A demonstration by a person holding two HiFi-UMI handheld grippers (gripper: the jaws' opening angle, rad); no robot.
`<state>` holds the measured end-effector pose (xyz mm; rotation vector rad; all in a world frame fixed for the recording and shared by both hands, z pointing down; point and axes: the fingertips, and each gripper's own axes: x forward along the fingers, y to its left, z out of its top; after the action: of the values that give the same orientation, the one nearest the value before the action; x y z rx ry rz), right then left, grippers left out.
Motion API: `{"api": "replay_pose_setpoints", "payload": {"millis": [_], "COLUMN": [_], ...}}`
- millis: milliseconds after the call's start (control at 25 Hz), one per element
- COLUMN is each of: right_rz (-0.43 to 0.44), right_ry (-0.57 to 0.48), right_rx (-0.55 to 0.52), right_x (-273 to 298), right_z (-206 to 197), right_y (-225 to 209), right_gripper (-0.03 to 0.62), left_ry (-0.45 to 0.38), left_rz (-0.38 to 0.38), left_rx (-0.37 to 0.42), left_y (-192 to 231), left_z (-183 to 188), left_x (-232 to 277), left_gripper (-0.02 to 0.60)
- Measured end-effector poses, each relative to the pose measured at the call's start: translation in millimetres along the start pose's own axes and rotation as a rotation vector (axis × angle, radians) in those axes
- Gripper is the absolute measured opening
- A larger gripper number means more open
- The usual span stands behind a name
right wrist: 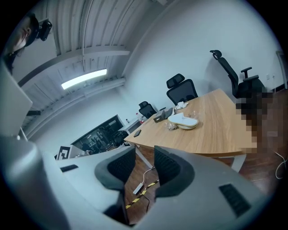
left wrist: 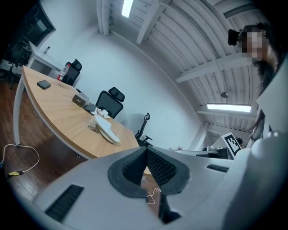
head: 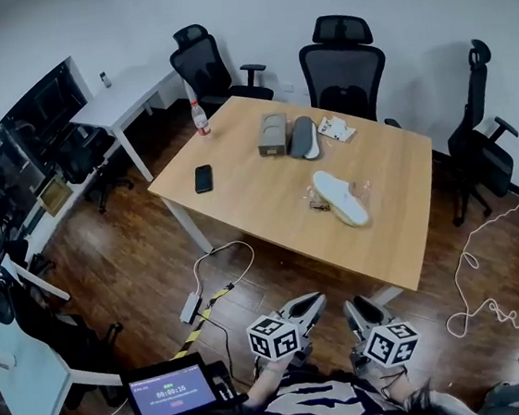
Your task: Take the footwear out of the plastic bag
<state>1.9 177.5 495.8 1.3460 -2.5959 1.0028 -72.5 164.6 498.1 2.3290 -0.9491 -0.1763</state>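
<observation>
Both claws hang short of the table (head: 258,193), over the wooden floor at its near edge, and neither holds anything. The left claw (head: 310,306) has its 2 pads pressed together at the tips in the left gripper view. The right claw (head: 358,308) stands a little apart, with a narrow gap through which only floor and cable show.

The white slipper (head: 340,198) lies on the table, well ahead of both claws, inside the clear plastic bag (head: 318,194), whose crinkled film bunches at its left side. Its long axis runs on a slant, from far-left to near-right as the head view shows it, so the near end points toward the table's front edge on the right claw's side. That end looks slightly closer to the right claw, while the bunched film faces the left claw.

1 likely split follows from this: the left claw pins or pinches the loose film, and the right claw draws the slipper out along its length. For that, the left claw must first part its pads.
</observation>
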Motion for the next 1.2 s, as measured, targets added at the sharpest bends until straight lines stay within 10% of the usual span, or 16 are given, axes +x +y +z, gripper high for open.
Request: {"api": "replay_pose_setpoints", "payload": {"millis": [1200], "right_rz": [0.036], "right_ry": [0.082], "right_rx": [-0.048], "right_x": [-72.5], "right_z": [-24.8], "right_y": [-46.1], "right_gripper": [0.103], "left_ry": [0.069], "left_rz": [0.082], "left_rx": [0.095], "left_y": [-69.6], "left_z": [-55.2], "left_x": [38.5], "left_gripper": [0.003]}}
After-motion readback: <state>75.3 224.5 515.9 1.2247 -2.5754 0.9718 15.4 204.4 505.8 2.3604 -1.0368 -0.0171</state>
